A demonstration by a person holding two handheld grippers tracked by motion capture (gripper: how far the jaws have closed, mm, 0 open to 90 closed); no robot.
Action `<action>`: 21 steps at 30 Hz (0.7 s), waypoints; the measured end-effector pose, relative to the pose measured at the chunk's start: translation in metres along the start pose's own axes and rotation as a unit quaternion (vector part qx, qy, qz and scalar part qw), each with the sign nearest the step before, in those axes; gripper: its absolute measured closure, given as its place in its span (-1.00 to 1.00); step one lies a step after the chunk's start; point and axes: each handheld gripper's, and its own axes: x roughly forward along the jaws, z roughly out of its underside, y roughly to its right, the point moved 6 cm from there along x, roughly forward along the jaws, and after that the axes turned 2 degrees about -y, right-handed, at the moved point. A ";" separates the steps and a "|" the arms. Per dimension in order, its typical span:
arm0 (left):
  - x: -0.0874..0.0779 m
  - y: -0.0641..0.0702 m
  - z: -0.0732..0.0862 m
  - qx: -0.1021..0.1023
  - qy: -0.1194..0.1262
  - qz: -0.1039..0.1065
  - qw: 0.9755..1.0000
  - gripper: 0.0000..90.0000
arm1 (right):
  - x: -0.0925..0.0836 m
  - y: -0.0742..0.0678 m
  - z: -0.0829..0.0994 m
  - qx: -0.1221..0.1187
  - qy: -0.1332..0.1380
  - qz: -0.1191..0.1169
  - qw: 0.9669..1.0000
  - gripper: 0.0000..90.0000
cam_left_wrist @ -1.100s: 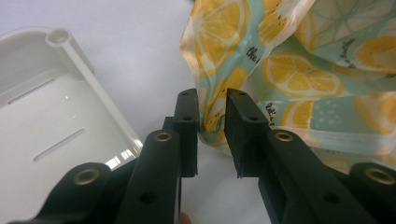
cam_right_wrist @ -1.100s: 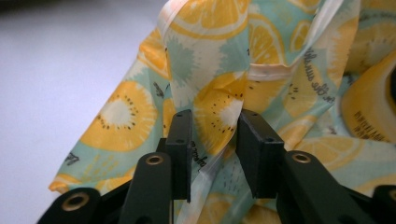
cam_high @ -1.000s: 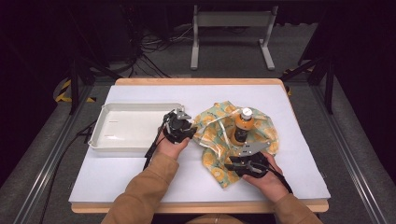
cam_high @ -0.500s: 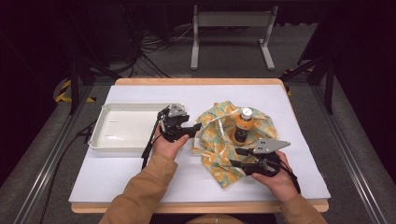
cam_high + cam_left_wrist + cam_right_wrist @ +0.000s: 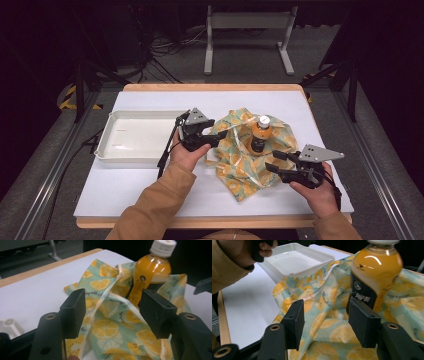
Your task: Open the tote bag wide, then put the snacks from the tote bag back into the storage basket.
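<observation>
Bottle (image 5: 260,134) upright mid-cloth (image 5: 240,165), on table (image 5: 150,185) right of tray (image 5: 135,137). L gripper (image 5: 220,139) & R gripper (image 5: 272,161) both just opened, jaws apart w/ nothing pinched, hovering at cloth's left & right edges.

The left claw (image 5: 113,313) was seen with its jaws just opened and standing apart, nothing pressed between them. Beyond them, a lemon-printed cloth (image 5: 107,327) was spread crumpled on the white worktop (image 5: 32,292). An upright orange bottle (image 5: 150,272) with a white cap (image 5: 163,247) was seen standing on the cloth.
</observation>
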 end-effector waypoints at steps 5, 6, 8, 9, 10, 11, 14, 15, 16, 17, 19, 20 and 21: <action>-0.001 0.005 -0.004 0.015 0.006 0.011 1.000 -0.17 | -0.007 0.008 0.001 0.008 0.007 0.013 1.000 0.04; -0.001 0.006 -0.005 0.010 0.008 0.013 1.000 -0.18 | -0.009 0.011 0.001 0.010 0.008 0.015 1.000 0.04; -0.001 0.008 -0.007 0.016 0.013 0.020 1.000 -0.20 | -0.013 0.017 0.003 0.015 0.012 0.022 1.000 0.04; -0.001 0.009 -0.008 0.019 0.014 0.022 0.999 -0.21 | -0.014 0.020 0.003 0.018 0.016 0.027 0.999 0.04; -0.001 0.010 -0.010 0.024 0.017 0.021 0.999 -0.21 | -0.016 0.022 0.003 0.020 0.018 0.031 0.999 0.04; -0.001 0.012 -0.011 0.021 0.021 0.024 0.999 -0.21 | -0.018 0.027 0.004 0.023 0.022 0.038 0.999 0.04; 0.000 0.014 -0.015 0.030 0.020 0.026 0.999 -0.22 | -0.021 0.036 0.007 0.027 0.024 0.052 0.998 0.03; 0.000 0.014 -0.016 0.029 0.022 0.025 0.999 -0.22 | -0.022 0.038 0.008 0.029 0.026 0.054 0.998 0.03; 0.001 0.015 -0.017 0.027 0.021 0.027 0.999 -0.22 | -0.023 0.040 0.009 0.031 0.027 0.056 0.998 0.02; 0.002 0.016 -0.018 0.025 0.023 0.027 0.999 -0.23 | -0.024 0.042 0.010 0.033 0.029 0.060 0.997 0.02; 0.003 0.017 -0.020 0.031 0.020 0.028 0.999 -0.23 | -0.025 0.044 0.010 0.036 0.032 0.059 0.997 0.02; 0.004 0.018 -0.020 0.028 0.020 0.032 0.999 -0.23 | -0.025 0.045 0.011 0.037 0.031 0.060 0.997 0.02; 0.005 0.019 -0.022 0.035 0.020 0.034 0.999 -0.23 | -0.025 0.046 0.011 0.038 0.030 0.061 0.997 0.02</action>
